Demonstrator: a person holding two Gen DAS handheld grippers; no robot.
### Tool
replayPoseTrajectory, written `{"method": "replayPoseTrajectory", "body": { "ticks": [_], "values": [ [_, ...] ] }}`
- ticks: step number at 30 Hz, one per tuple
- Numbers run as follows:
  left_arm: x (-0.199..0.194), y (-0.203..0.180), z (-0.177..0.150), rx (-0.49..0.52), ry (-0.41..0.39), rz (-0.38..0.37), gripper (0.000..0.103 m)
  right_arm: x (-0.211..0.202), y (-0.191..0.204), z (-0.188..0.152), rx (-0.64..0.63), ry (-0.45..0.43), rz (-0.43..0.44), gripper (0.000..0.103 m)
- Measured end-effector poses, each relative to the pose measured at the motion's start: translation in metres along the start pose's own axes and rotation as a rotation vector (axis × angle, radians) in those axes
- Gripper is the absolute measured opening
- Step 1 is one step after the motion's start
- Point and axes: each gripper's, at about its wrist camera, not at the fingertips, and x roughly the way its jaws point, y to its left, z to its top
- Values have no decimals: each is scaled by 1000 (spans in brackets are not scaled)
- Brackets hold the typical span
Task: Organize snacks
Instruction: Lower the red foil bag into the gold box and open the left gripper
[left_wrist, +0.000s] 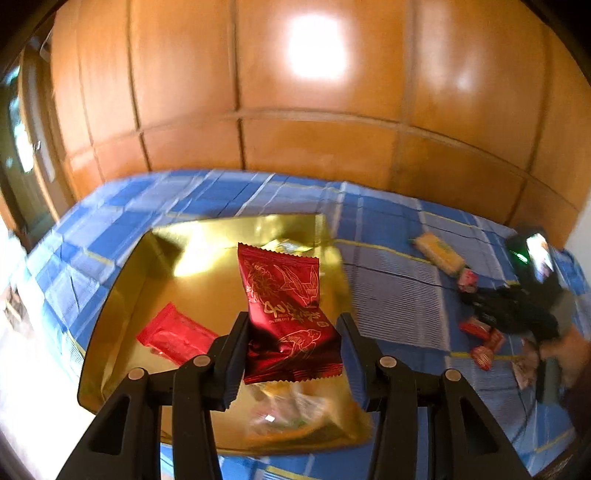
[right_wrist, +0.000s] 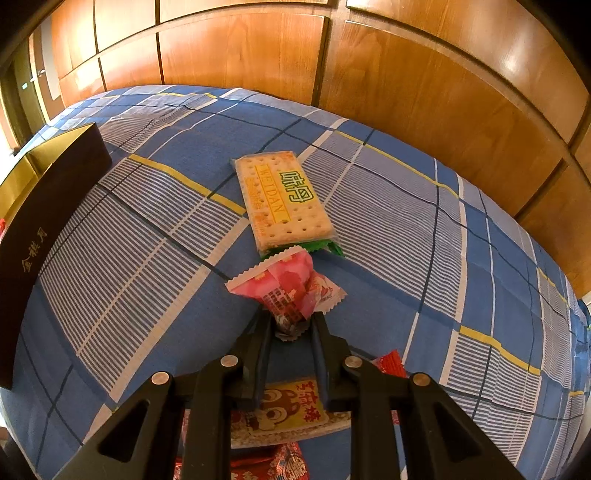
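Note:
My left gripper (left_wrist: 291, 325) is shut on a dark red snack packet (left_wrist: 284, 291) with gold bird drawings and holds it in the air over the open gold box (left_wrist: 147, 280). In the box lie a flat red packet (left_wrist: 177, 336), a yellow-green one (left_wrist: 284, 245) at the back and clear-wrapped snacks (left_wrist: 284, 410) at the front. My right gripper (right_wrist: 291, 317) is shut on the tail of a pink snack packet (right_wrist: 291, 284), just above the blue checked cloth (right_wrist: 388, 229). A cracker pack (right_wrist: 284, 199) lies right beyond it.
The box's dark outer wall (right_wrist: 48, 206) stands at the left of the right wrist view. A squirrel-print packet (right_wrist: 291, 410) and small red packets (right_wrist: 391, 363) lie beneath the right gripper. Wooden panels (right_wrist: 424, 92) rise behind the cloth's far edge.

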Motion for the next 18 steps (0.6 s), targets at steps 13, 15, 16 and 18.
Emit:
{"method": "replayPoseTrajectory", "body": {
  "ticks": [13, 15, 16, 18],
  "values": [
    [126, 89, 61, -234, 231, 64, 48, 0, -3, -1, 18, -10, 15, 21],
    [135, 89, 64, -230, 238, 67, 49, 0, -4, -1, 23, -12, 16, 21],
    [139, 89, 64, -231, 246, 73, 50, -1, -4, -2, 25, -13, 17, 21],
    [141, 86, 64, -231, 248, 71, 51, 0, -4, -1, 26, -14, 16, 21]
  ]
}}
